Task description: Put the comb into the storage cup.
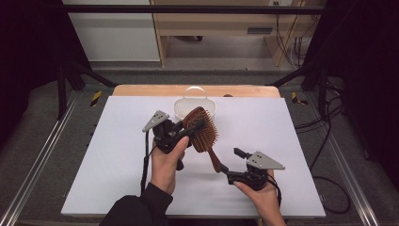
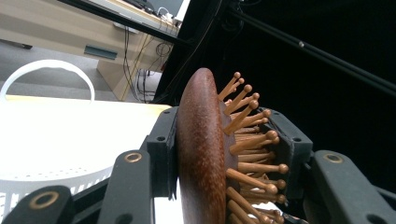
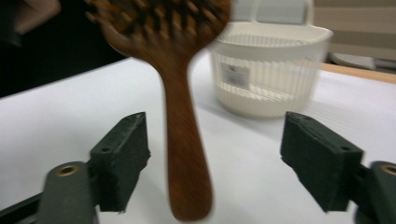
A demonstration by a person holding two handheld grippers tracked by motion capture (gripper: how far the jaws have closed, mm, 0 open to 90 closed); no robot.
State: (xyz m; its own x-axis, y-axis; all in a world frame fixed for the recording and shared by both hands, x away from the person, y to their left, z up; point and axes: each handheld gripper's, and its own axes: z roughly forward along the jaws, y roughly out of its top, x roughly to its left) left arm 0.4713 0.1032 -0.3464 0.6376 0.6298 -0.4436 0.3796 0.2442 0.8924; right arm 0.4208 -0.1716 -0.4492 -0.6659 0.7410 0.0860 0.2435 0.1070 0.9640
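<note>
Presently, reading left to right, I log: dark floor and a metal frame rail at the left edge; then the tabletop (image 1: 117,155), a white sheet over a wooden board whose far edge shows. My left tool (image 1: 188,131) is clamped on the head of a brown wooden hairbrush (image 1: 203,130), one jaw on its smooth back, the other among the bristle pins, brush lifted clear of the sheet. Just behind it stands a white slatted basket (image 1: 181,109) with a hoop handle, at the far middle. The brush handle slants down toward my right tool (image 1: 227,165), whose jaws stand apart on either side of it, not touching. Beyond: pale wooden furniture, loose cables at right.
</note>
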